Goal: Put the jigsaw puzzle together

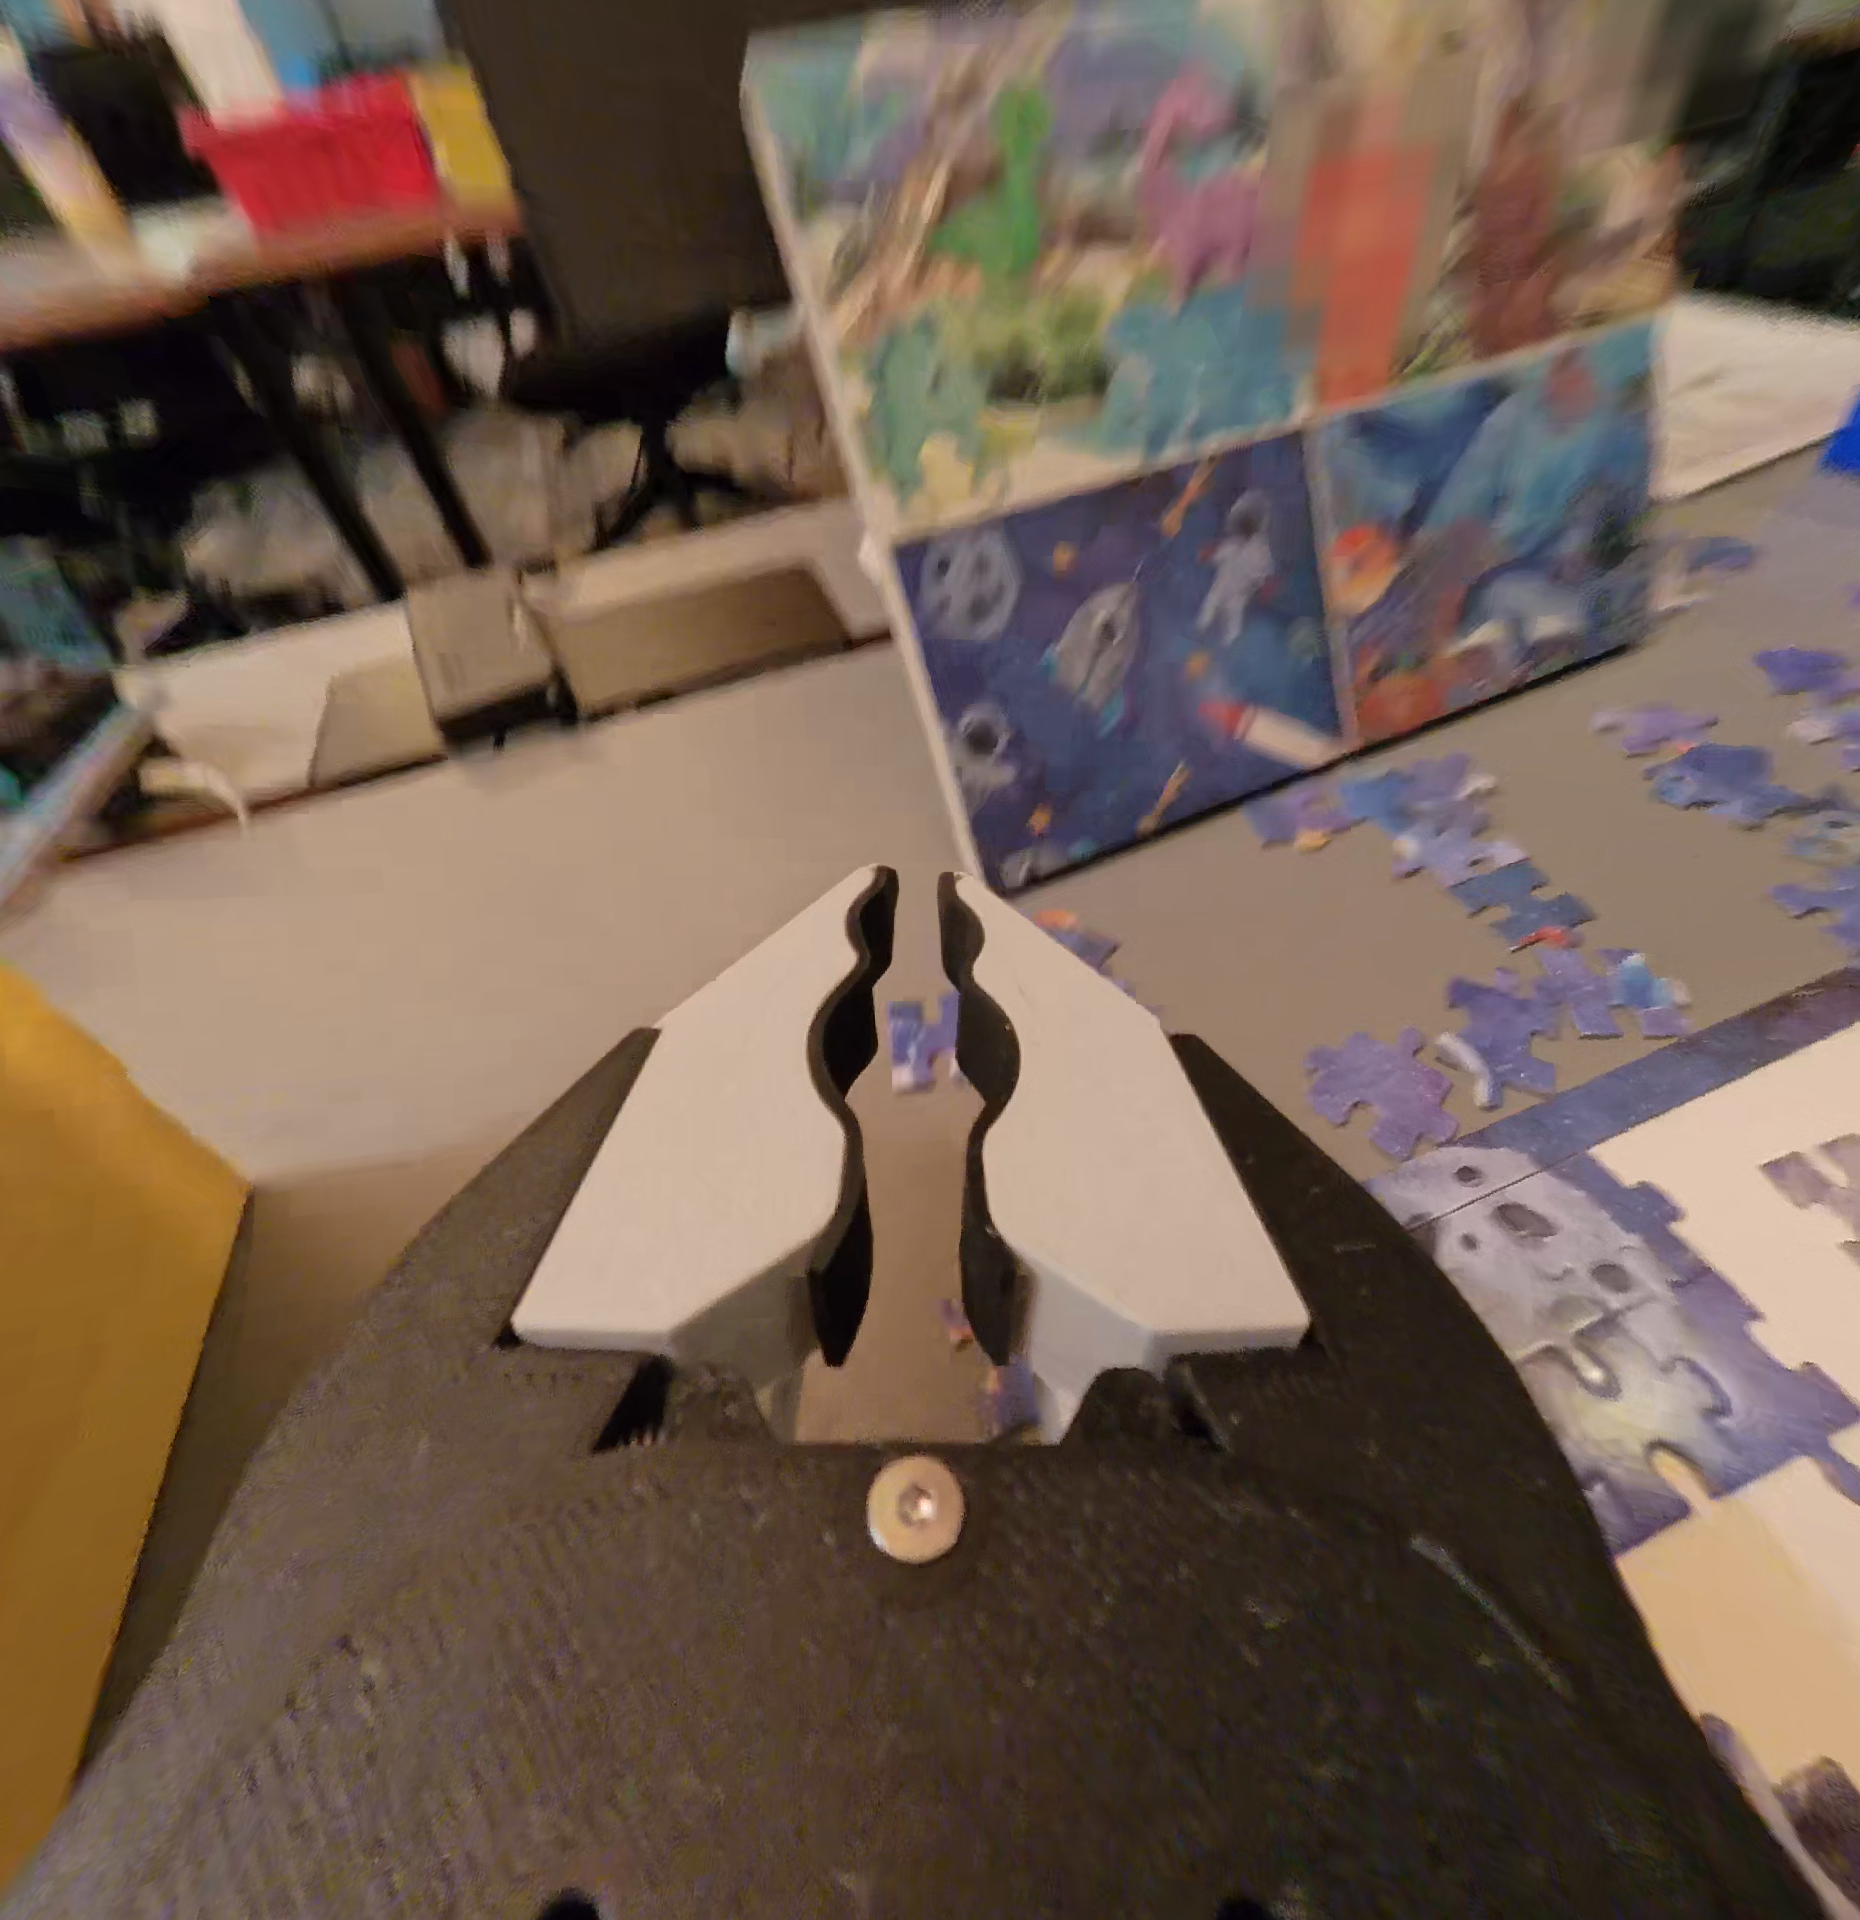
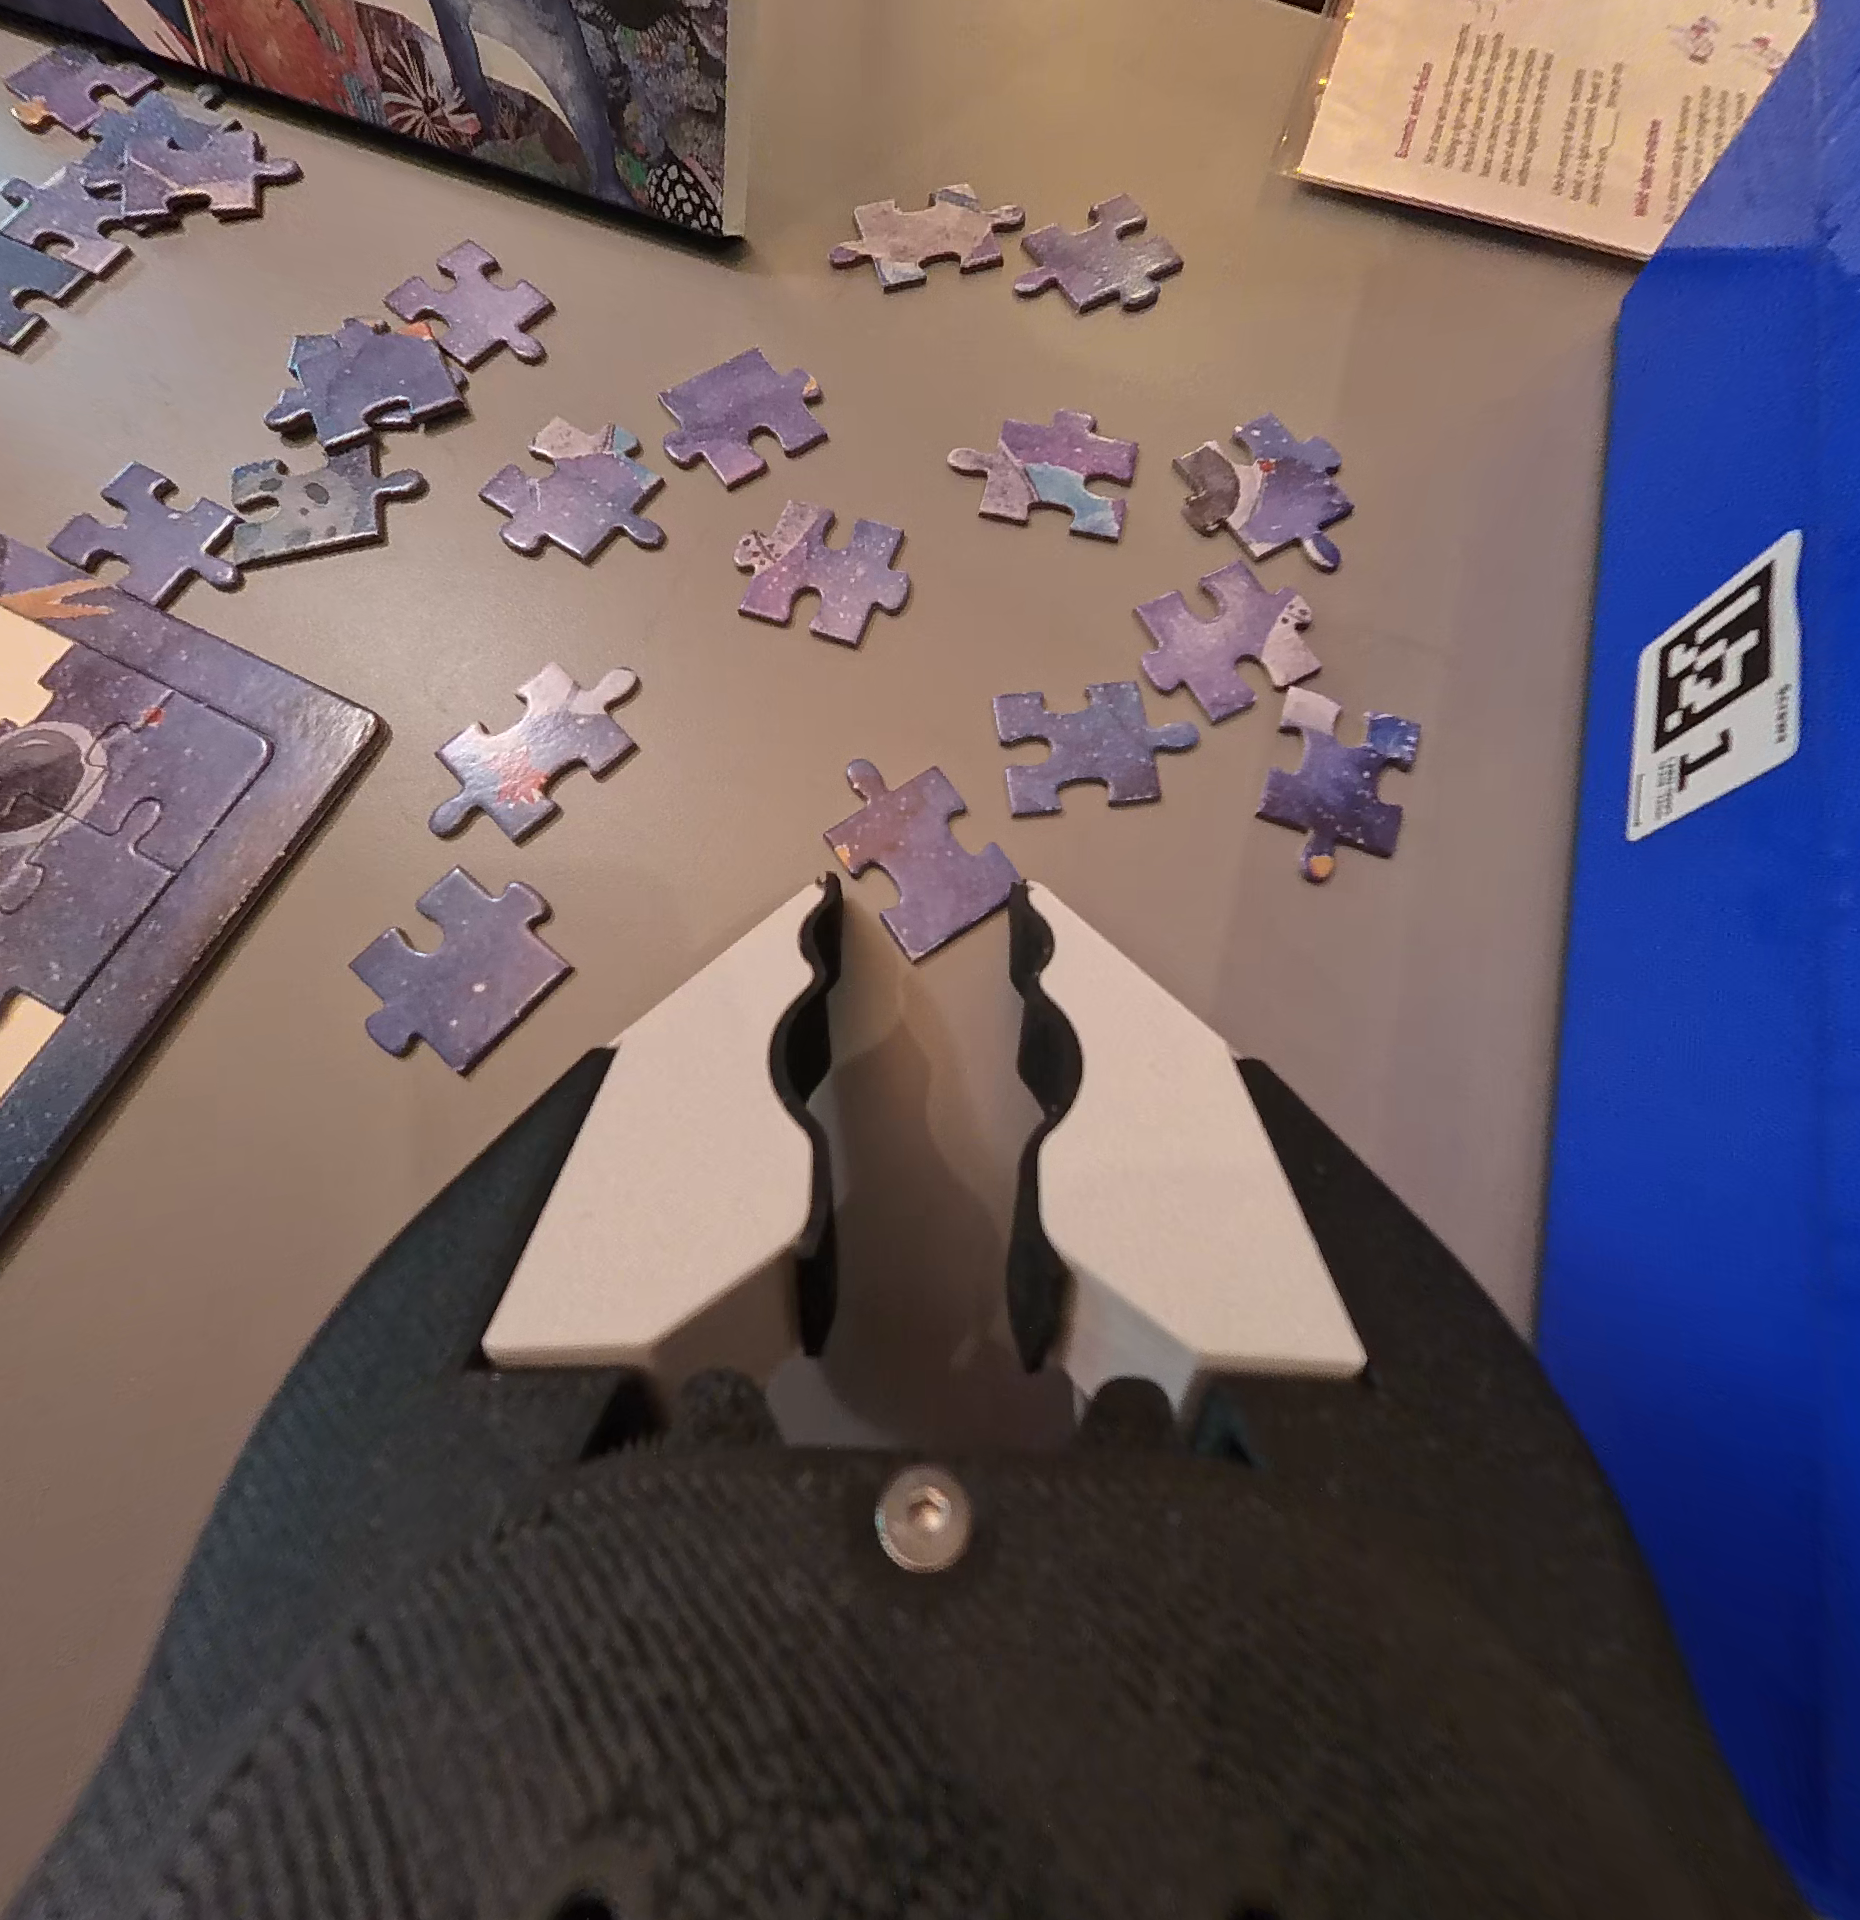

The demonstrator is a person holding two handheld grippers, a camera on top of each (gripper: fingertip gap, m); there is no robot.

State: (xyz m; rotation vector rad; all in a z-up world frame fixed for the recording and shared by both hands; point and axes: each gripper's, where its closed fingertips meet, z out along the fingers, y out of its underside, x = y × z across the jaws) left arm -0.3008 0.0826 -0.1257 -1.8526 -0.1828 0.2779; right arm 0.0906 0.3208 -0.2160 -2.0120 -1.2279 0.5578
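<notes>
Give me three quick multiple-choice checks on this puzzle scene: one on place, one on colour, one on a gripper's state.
1. Where does the loose purple cardboard jigsaw piece nearest the right hand-held gripper lie?
A. flat on the grey table, at the fingertips
B. inside the box
C. on the printed sheet

2. What colour is the large box at the right edge?
A. red
B. blue
C. green

3. How do the left hand-held gripper's jaws stand?
A. wide apart
B. clamped on a piece
C. nearly together, nothing between

Answers: A, the piece lies flat on the table; B, its side is plain blue; C, only a narrow bare slit shows.
</notes>
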